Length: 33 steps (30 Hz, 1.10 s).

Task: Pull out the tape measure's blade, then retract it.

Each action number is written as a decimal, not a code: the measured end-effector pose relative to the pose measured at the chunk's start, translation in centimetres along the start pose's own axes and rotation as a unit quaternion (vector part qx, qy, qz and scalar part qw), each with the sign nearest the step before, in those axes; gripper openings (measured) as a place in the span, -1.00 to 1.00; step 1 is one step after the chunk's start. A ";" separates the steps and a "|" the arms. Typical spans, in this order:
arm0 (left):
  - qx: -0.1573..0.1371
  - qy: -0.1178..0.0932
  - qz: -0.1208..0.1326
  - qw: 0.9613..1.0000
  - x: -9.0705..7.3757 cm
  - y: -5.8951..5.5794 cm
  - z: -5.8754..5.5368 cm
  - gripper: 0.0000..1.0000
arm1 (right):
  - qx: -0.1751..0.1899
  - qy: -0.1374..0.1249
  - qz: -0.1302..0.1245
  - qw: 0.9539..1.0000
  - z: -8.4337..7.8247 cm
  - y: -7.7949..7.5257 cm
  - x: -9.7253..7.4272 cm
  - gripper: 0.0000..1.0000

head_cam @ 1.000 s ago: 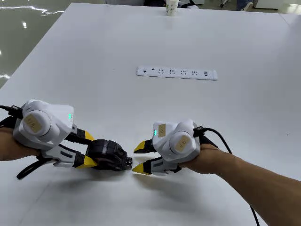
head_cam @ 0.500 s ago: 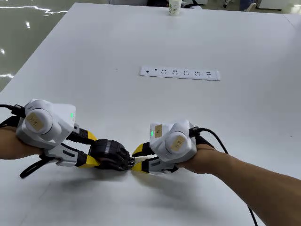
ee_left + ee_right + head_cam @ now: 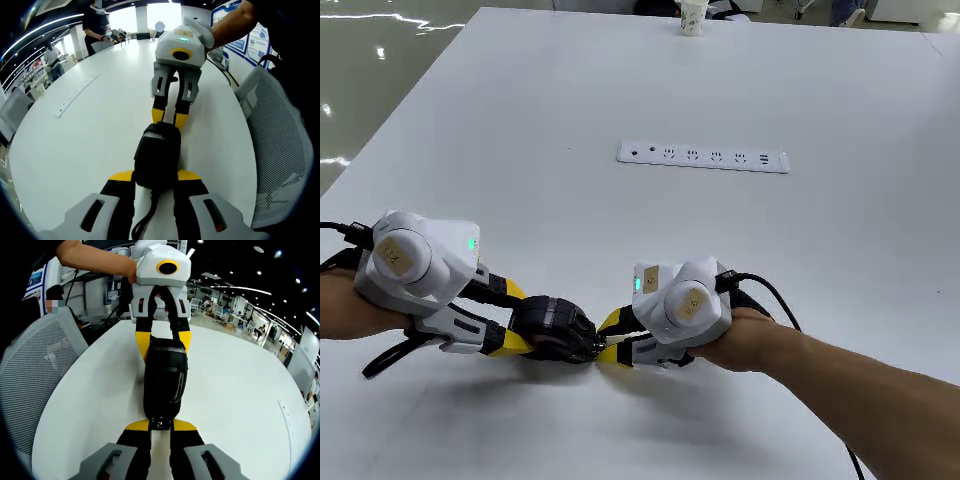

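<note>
The fingers of the left gripper (image 3: 512, 318) are clamping the tape measure (image 3: 553, 328) by the near edge of the counter (image 3: 620, 80). Those of the right gripper (image 3: 608, 337) are sitting nearly together around the blade hook (image 3: 160, 423); whether they are gripping it is unclear. Best pinching it squarely, then pulling straight away.

The left gripper (image 3: 525, 318) is held low and near level, pointing straight at the right gripper (image 3: 608, 337). Its jaws are clamped on either flank of the tape measure (image 3: 555, 328). The right gripper meets it tip to tip. Its jaws are drawn in close around the end of the tape measure nearest to it, and whether they actually pinch cannot be told. The right hand (image 3: 745, 340) wraps that gripper's rear, with the bare right forearm (image 3: 850, 395) running back behind it. The left forearm (image 3: 338, 310) extends behind the left gripper.
</note>
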<state>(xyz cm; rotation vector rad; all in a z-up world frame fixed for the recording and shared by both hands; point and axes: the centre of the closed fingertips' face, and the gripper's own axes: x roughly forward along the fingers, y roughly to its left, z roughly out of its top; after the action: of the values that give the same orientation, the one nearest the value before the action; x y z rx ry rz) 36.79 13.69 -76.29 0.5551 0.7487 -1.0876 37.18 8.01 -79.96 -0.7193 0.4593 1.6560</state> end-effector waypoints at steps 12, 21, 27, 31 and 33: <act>-0.008 0.001 -0.003 1.000 0.0 0.0 -0.1 -0.54 | -0.014 0.009 -0.001 1.000 -0.1 0.0 0.0 -0.83; -0.009 0.003 -0.003 1.000 0.0 0.0 -0.1 -0.54 | -0.018 0.013 0.000 1.000 -0.2 0.0 -0.1 -0.83; -0.011 0.003 -0.003 1.000 -0.1 0.0 -0.1 -0.54 | -0.019 0.016 0.000 1.000 -0.4 0.0 -0.3 -0.83; -0.012 0.003 -0.003 1.000 -0.1 0.1 -0.1 -0.54 | -0.021 0.019 0.000 1.000 -0.5 -0.1 -0.5 -0.83; -0.012 0.004 -0.002 1.000 -0.1 0.1 -0.1 -0.54 | -0.023 0.021 0.000 1.000 -0.6 -0.1 -0.6 -0.83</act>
<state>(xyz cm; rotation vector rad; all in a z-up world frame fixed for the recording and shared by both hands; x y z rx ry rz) 36.84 13.87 -76.27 0.5372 0.7694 -1.0800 37.44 7.19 -79.98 -0.7884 0.4520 1.6579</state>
